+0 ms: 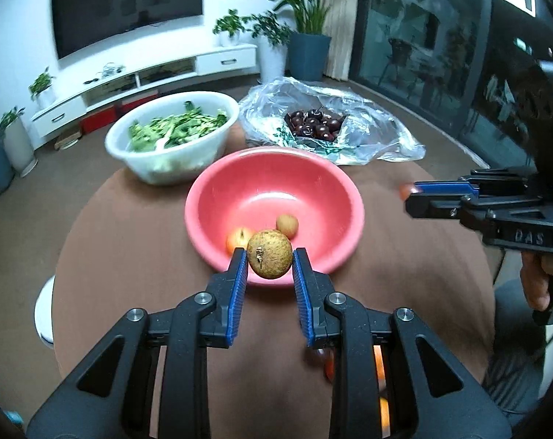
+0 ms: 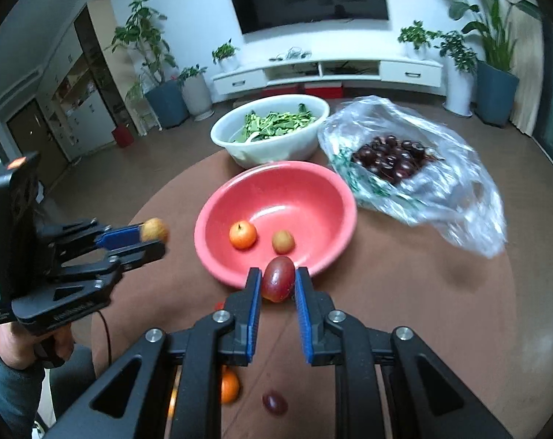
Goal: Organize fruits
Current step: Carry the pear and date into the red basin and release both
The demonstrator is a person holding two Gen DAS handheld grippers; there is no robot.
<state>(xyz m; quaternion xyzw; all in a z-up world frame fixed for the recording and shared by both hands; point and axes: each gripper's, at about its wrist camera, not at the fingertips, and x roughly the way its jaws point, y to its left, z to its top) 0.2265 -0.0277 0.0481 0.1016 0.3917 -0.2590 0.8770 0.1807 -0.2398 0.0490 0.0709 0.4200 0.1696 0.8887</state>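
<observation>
The left tongs (image 1: 269, 259) pinch a brown, rough-skinned round fruit (image 1: 269, 254) just above the near rim of a pink bowl (image 1: 324, 197). Two small fruits (image 1: 287, 225) lie inside it beyond the tongs. The right tongs (image 1: 410, 197) hover far right over the worktop (image 1: 130, 256).

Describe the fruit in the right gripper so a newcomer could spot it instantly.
Start at the pink bowl on the brown table. Just before its near rim, the right gripper pinches a grape: glossy, dark red, oval, unlike the bowl's rounder orange and tan fruits.
</observation>
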